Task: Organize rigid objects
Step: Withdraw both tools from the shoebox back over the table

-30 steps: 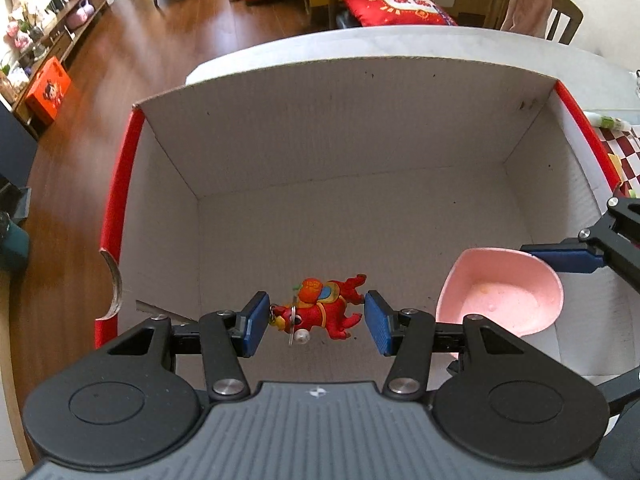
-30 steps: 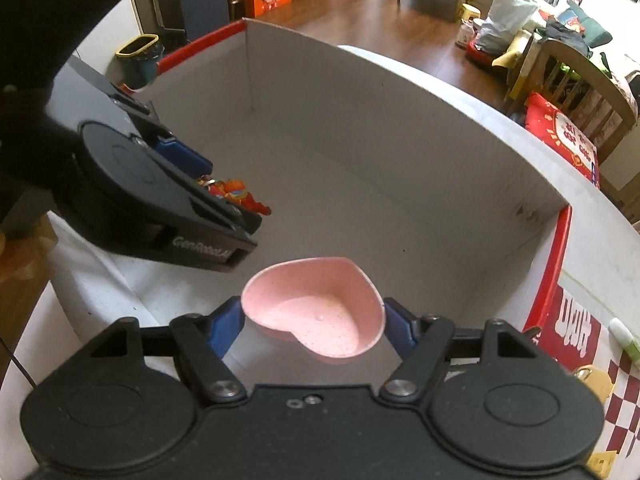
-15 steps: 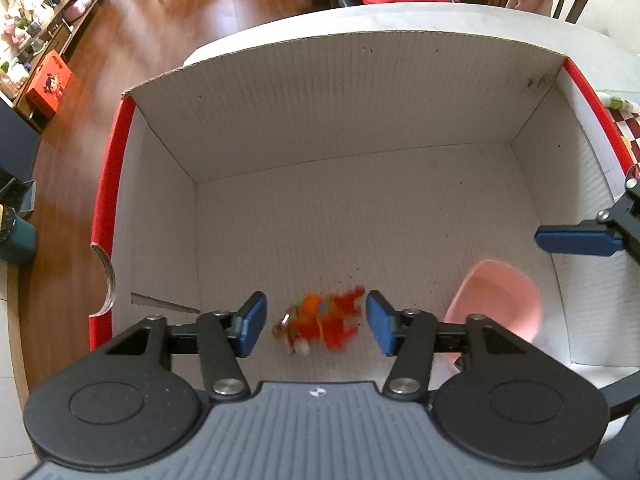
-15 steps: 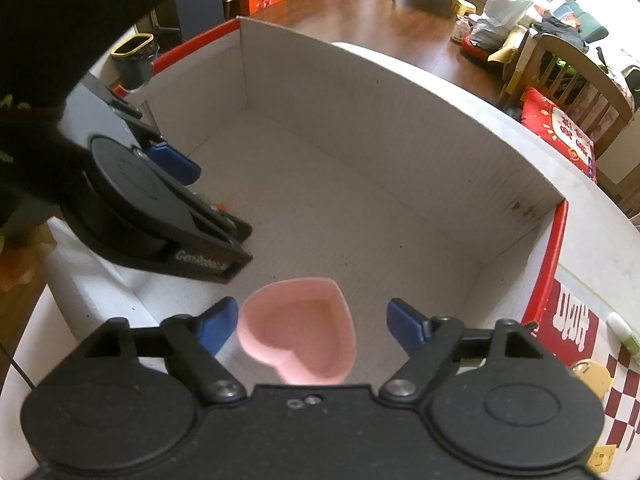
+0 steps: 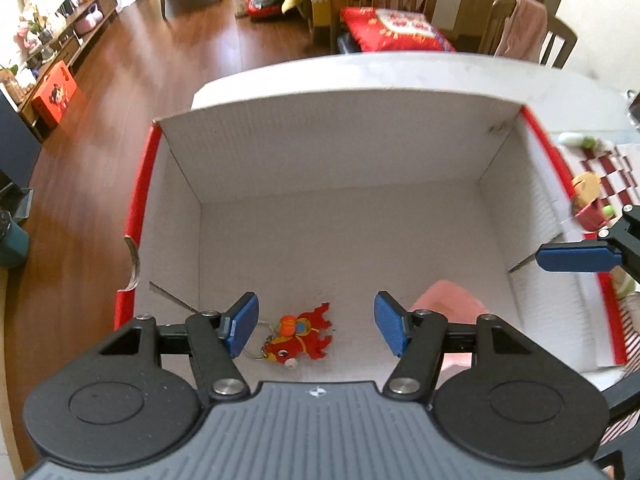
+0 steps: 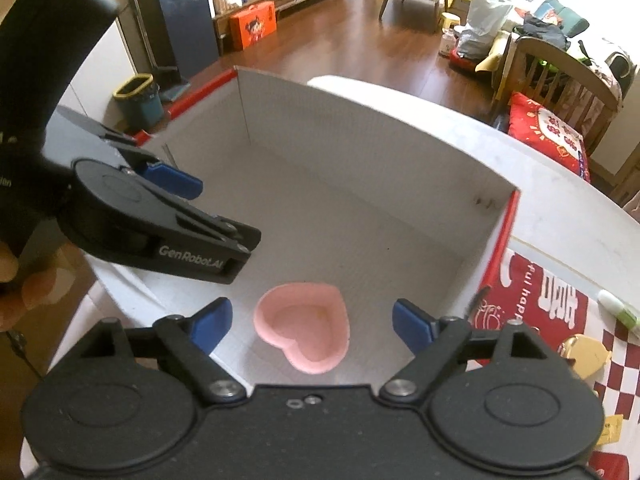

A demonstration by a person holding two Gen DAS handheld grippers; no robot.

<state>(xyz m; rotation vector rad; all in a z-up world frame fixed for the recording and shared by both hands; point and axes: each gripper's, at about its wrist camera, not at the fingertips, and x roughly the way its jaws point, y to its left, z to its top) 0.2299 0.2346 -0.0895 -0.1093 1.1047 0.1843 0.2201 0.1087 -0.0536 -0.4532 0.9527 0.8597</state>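
Now both releases look done: the left gripper [image 5: 316, 324] has its jaws opening over the red toy [image 5: 298, 338], the right gripper [image 6: 312, 326] over the pink heart dish [image 6: 302, 330] at the toy's 3 o'clock, both on the box [image 5: 340, 136] floor. Lift straight, clearing the walls.

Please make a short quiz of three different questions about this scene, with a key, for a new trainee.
1. True or false: the red toy lies on the floor of the box.
2. Which shape has the pink dish? A round; B heart; C square.
3. Fill in: the pads of the right gripper are ____ the dish.

Key
1. True. It lies below the left gripper, whose jaws are opening and do not touch it.
2. B.
3. Apart from. The jaws are opening, and the dish lies on the box floor between them.
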